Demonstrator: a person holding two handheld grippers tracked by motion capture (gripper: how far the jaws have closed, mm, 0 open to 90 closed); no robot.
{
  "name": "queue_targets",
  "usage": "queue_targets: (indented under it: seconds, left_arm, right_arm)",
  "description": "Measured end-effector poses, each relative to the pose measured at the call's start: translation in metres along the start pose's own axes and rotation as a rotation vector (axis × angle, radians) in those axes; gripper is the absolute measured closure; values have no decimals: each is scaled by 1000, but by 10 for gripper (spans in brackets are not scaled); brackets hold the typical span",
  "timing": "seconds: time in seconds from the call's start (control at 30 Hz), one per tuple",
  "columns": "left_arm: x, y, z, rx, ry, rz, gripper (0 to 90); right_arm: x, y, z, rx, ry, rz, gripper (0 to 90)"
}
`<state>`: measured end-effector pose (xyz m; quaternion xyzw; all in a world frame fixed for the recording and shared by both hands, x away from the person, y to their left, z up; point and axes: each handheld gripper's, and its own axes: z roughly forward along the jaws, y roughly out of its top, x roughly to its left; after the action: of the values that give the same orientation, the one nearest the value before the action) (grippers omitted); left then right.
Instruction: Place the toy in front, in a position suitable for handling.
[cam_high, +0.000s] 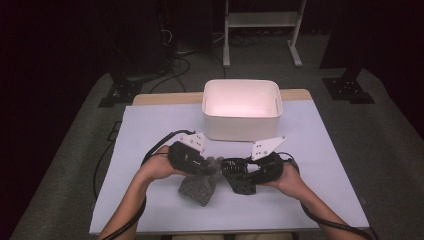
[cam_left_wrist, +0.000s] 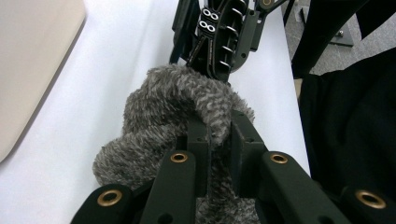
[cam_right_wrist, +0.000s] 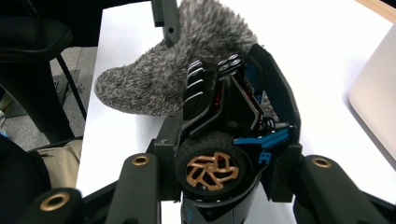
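A fuzzy grey cloth (cam_high: 198, 189) (cam_left_wrist: 173, 98) (cam_right_wrist: 154, 84) hangs from my left gripper (cam_high: 212, 165) (cam_left_wrist: 220, 128), whose jaws are shut on a fold of it. The cloth's lower end rests on the white table top (cam_high: 150, 130). Right beside it, my right gripper (cam_high: 235, 170) (cam_right_wrist: 226, 149) is shut on a black toy car (cam_high: 242, 182) (cam_left_wrist: 219, 37) (cam_right_wrist: 229, 107) with blue parts and a gold wheel (cam_right_wrist: 212, 170). The jaws press on the car's sides. The car's far end meets the top of the cloth, near the table's front middle.
A white open bin (cam_high: 242, 127) (cam_left_wrist: 28, 60) (cam_right_wrist: 378, 107) stands behind the grippers at the back middle of the table. Cables trail from both grippers over the table's front edge. A white metal stand (cam_high: 262, 30) is on the floor beyond.
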<state>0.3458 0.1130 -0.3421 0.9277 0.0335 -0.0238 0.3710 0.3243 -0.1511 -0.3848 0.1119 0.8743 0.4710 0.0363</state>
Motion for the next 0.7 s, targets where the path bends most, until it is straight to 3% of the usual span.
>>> queue_targets:
  seconds: [0.27, 0.47, 0.57, 0.7]
  left_arm:
    - [-3, 3, -14, -13, 12, 17, 805]
    - [-8, 8, -30, -37, 31, 37, 805]
    - [-10, 9, -26, -12, 27, 41, 804]
    - [-7, 3, -21, -4, 15, 20, 804]
  right_arm:
    - [-1, 6, 7, -29, 27, 6, 563]
    - [1, 18, 19, -33, 55, -25, 563]
    - [1, 17, 26, -25, 71, -20, 562]
    - [1, 16, 28, -33, 59, -12, 559]
